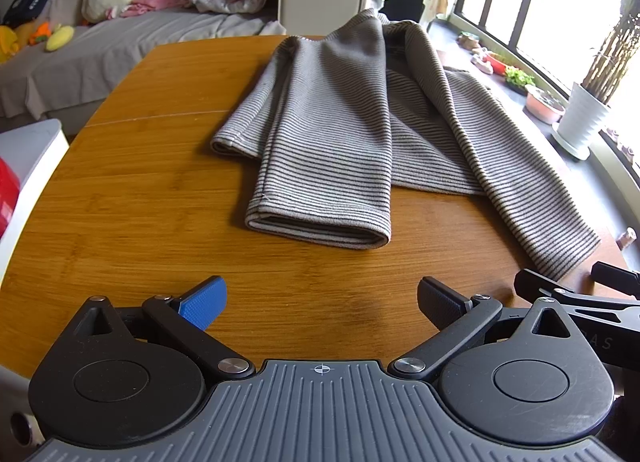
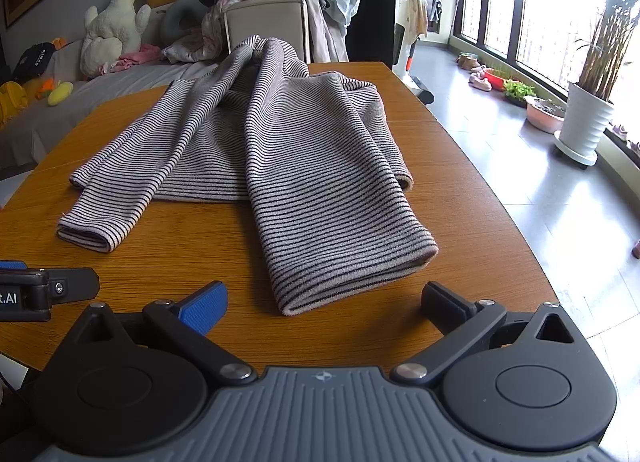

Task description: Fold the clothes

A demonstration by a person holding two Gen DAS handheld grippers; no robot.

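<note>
Both sets of jaws are standing wide apart and are gripping nothing. The left gripper [image 1: 322, 304] is hovering low over bare wood at the near edge of the table [image 1: 132, 198], with a clear gap to the nearest cuff. The right gripper [image 2: 324, 304] is sitting just beside it, and its fingers are flanking the end of the nearer sleeve [image 2: 340, 246] without touching it. The striped sweater [image 1: 332, 130] is lying on the wooden table ahead of both grippers, running from the far edge toward the near edge. Both sleeves are lying lengthwise over or beside the body, their cuffs pointing toward the grippers; the garment's right side is reaching the table's right edge. Judging from this layout, the task is at an early-to-middle stage: the sleeves appear brought in, but the body is not yet folded across its length, and the cloth is rumpled near the collar. Squaring and the final cross-folds are remaining.
</note>
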